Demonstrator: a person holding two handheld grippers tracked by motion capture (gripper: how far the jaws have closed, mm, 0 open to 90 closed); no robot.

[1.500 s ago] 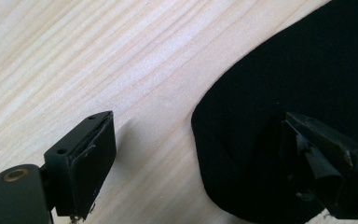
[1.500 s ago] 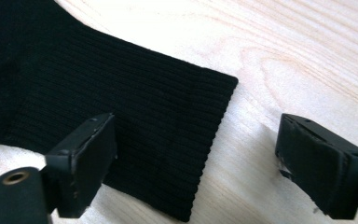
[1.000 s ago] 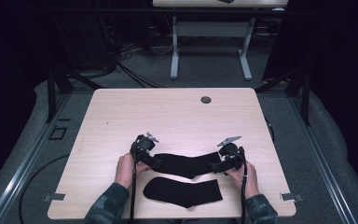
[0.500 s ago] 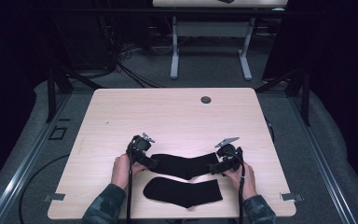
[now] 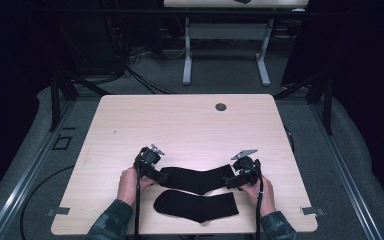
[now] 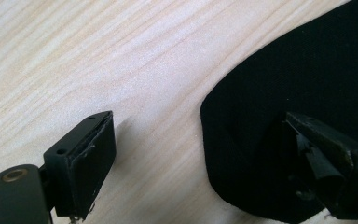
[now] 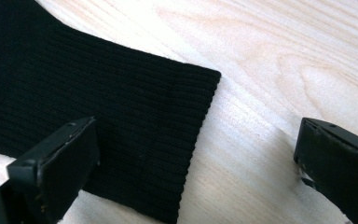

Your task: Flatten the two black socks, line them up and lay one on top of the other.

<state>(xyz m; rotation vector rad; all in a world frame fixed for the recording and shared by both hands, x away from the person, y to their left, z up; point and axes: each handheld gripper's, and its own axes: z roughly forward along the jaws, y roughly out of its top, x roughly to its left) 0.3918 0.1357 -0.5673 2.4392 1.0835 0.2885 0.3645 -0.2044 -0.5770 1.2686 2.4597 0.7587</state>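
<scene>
High view: two black socks on the table (image 5: 130,125), near the person's edge. Far sock (image 5: 196,178) lies with its long axis running 9 to 3 o'clock, slightly bowed; near sock (image 5: 196,205) lies parallel, just toward the person, apart from it as far as can be told. Left gripper (image 5: 156,173) sits at the far sock's 9 o'clock end, right gripper (image 5: 232,180) at its 3 o'clock end; each is equally near its own end.

Left gripper view: jaws wide, nothing clamped. Rounded toe end of the sock (image 6: 279,116) lies toward 2 o'clock, under the right-hand jaw; bare wood between the jaws.

Right gripper view: jaws wide, nothing clamped. Ribbed cuff (image 7: 135,135) reaches in from 10 o'clock, its edge between the jaws.

Judgement: each gripper must shift inward along the axis before closing.
</scene>
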